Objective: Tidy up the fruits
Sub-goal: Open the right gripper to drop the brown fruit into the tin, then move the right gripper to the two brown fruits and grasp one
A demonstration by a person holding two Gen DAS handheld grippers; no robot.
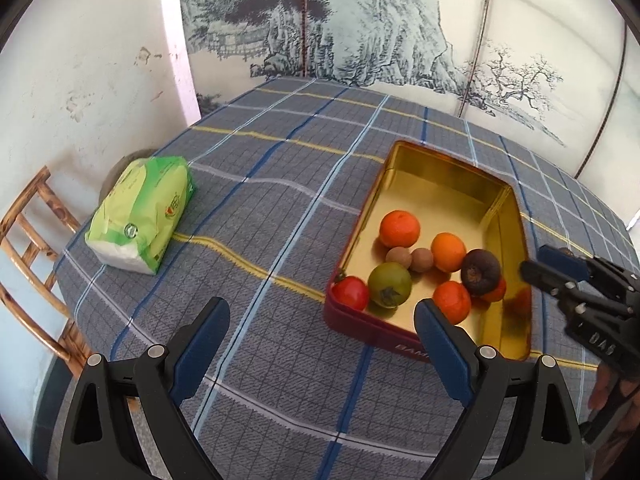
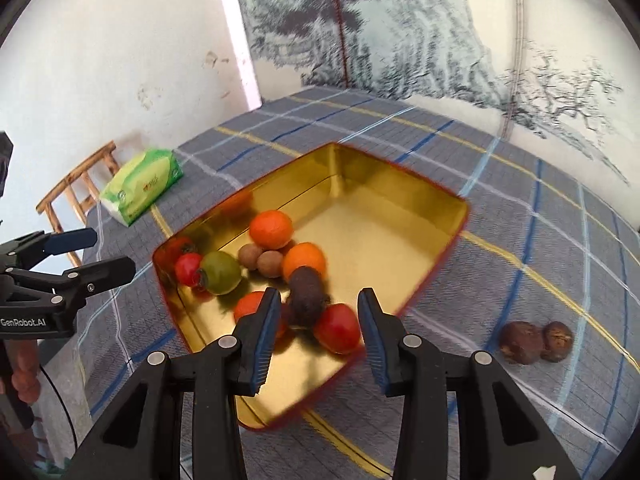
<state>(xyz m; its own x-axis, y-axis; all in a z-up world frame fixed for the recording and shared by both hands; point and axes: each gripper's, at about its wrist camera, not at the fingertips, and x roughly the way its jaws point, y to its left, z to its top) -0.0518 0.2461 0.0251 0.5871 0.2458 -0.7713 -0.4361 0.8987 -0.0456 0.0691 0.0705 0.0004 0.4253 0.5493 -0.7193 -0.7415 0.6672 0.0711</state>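
Note:
A red tin with a gold inside (image 1: 432, 184) (image 2: 384, 208) lies open on the checked tablecloth. In it are several fruits: oranges (image 1: 400, 229) (image 2: 271, 229), red tomatoes (image 1: 351, 293) (image 2: 338, 328), a green tomato (image 1: 390, 284) (image 2: 221, 272), two small brown longans (image 1: 422, 260) (image 2: 270, 263), and a dark brown fruit (image 1: 480, 272) (image 2: 306, 294) resting on the others. My right gripper (image 2: 319, 300) (image 1: 531, 261) hovers open over the tin's near corner, empty. My left gripper (image 1: 322, 312) (image 2: 115, 251) stands wide open left of the tin, empty. Two more dark brown fruits (image 2: 534, 342) lie on the cloth to the right.
A green tissue pack (image 1: 140, 216) (image 2: 140, 188) lies at the table's left edge. A wooden chair (image 1: 32, 240) (image 2: 76, 192) stands beyond that edge. A painted wall panel (image 1: 360, 20) rises behind the table. A hand (image 2: 24, 376) holds the left gripper.

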